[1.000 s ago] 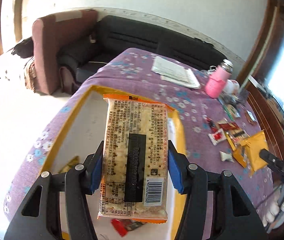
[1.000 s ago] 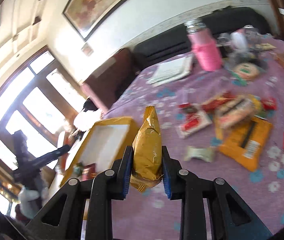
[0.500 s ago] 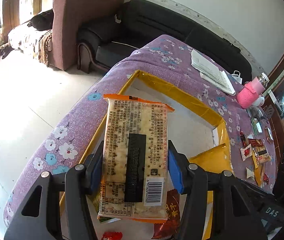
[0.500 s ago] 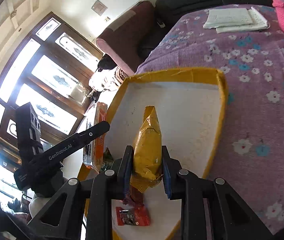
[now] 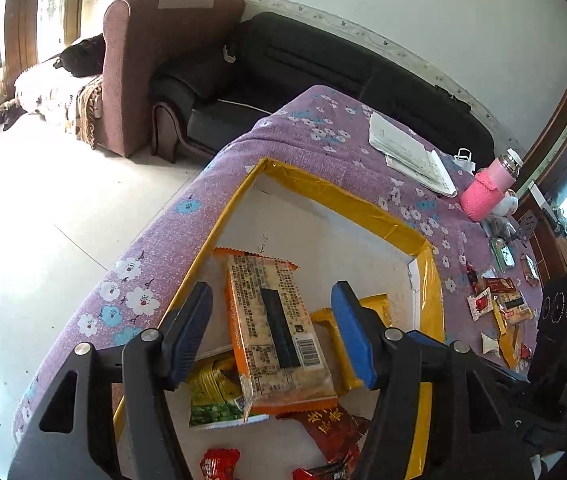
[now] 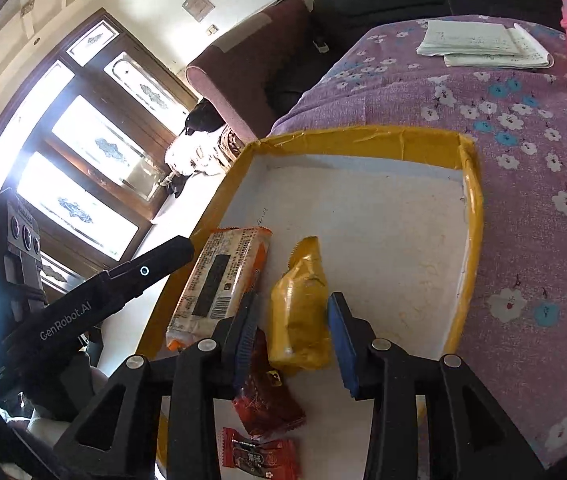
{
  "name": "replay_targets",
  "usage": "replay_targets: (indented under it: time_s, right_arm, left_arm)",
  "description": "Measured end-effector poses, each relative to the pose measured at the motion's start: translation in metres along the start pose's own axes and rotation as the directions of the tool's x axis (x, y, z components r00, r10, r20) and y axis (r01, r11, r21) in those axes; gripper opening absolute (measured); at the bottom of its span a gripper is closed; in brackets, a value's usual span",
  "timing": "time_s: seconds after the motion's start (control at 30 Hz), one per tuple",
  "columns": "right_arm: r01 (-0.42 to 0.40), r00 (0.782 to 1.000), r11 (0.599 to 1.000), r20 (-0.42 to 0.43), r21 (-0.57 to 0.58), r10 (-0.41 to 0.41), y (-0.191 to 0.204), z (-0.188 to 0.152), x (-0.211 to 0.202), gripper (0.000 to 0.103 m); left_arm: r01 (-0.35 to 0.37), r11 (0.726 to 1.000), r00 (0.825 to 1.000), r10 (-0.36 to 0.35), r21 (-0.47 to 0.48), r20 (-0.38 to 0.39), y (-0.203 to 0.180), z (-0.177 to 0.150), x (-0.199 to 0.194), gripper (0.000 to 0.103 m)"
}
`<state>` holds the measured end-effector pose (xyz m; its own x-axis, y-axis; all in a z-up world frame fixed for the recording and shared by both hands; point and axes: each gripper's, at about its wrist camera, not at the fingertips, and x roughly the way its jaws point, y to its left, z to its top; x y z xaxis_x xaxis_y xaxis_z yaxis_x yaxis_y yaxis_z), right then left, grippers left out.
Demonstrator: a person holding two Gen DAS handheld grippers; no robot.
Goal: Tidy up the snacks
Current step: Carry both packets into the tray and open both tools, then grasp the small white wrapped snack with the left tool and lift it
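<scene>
Hovering: both grippers hung over the tray [image 5: 427, 240] on the purple cloth [image 5: 323, 140].
Left gripper [image 5: 271, 332]: jaws stood wide, clear of the cracker pack [image 5: 279, 328] on both sides.
Cracker pack: lay in the tray's left part, resting across a green-yellow packet [image 5: 211, 396] and a red packet [image 5: 331, 428].
Right gripper [image 6: 291, 332]: jaws stood apart, a gap on each side of the yellow bag [image 6: 301, 312].
Yellow bag: lay on the tray floor just right of the cracker pack, its near end over the red packet.
Tray front: two small red packets [image 6: 259, 458] lay nearest the camera in the right wrist view.
Cloth, far side: loose snacks [image 5: 499, 304], a pink bottle [image 5: 491, 188] and folded papers [image 5: 411, 156] sat well apart from the tray.
</scene>
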<state>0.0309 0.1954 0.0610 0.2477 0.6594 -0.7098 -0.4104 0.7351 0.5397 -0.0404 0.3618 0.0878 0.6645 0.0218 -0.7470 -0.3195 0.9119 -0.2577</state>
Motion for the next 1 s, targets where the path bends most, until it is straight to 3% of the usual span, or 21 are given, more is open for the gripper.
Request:
replay_targets:
  time_s: [0.03,0.1,0.2,0.27,0.37,0.47,0.57,0.63,0.73,0.77,0.83,1.0]
  right_arm:
    - [-0.002,1.0,1.0,0.01,0.002,0.002,-0.001,-0.001,-0.007,0.04]
    - [-0.006,0.999,1.0,0.042,0.005,0.006,-0.002,-0.005,-0.026,0.043]
    - [0.004,0.995,1.0,0.099,-0.024,-0.002,-0.005,-0.019,-0.062,0.048]
    - [0.017,0.991,0.999,0.136,-0.04,-0.012,-0.011,-0.031,-0.089,0.051]
    - [0.039,0.982,0.999,0.188,-0.017,-0.035,-0.036,-0.047,-0.131,0.051]
    - [0.1,0.964,0.994,0.246,0.033,-0.105,-0.073,-0.057,-0.176,0.051]
    - [0.21,0.919,0.973,0.322,0.094,-0.229,-0.115,-0.063,-0.23,0.052]
    - [0.289,0.873,0.946,0.365,0.15,-0.324,-0.146,-0.065,-0.27,0.058]
    - [0.421,0.809,0.879,0.346,0.223,-0.475,-0.189,-0.068,-0.298,0.064]
    - [0.448,0.799,0.862,0.327,0.236,-0.504,-0.2,-0.069,-0.3,0.064]
    - [0.457,0.803,0.85,0.29,0.261,-0.521,-0.218,-0.074,-0.299,0.064]
    - [0.366,0.865,0.885,0.244,0.288,-0.438,-0.243,-0.068,-0.262,0.064]
  left_arm:
    - [-0.008,1.0,1.0,0.008,0.01,0.013,-0.004,-0.002,-0.007,0.072]
    - [0.01,0.999,0.999,-0.012,0.033,0.053,-0.017,-0.009,-0.027,0.073]
    - [0.133,0.991,0.987,-0.135,0.032,0.084,-0.034,-0.025,-0.052,0.073]
    - [0.177,0.984,0.979,-0.179,0.022,0.096,-0.046,-0.035,-0.064,0.073]
    - [0.238,0.971,0.968,-0.238,0.017,0.076,-0.074,-0.049,-0.074,0.073]
    - [0.243,0.969,0.965,-0.247,0.05,0.088,-0.101,-0.062,-0.082,0.073]
    - [0.238,0.966,0.965,-0.247,0.105,0.088,-0.128,-0.074,-0.084,0.073]
    - [0.254,0.959,0.963,-0.263,0.125,0.063,-0.141,-0.083,-0.08,0.073]
    - [0.274,0.953,0.96,-0.28,0.128,0.023,-0.155,-0.091,-0.069,0.073]
    - [0.277,0.952,0.96,-0.281,0.132,0.011,-0.16,-0.093,-0.065,0.073]
    - [0.284,0.948,0.959,-0.284,0.142,-0.016,-0.169,-0.097,-0.059,0.073]
    - [0.287,0.943,0.958,-0.281,0.17,-0.058,-0.185,-0.103,-0.052,0.073]
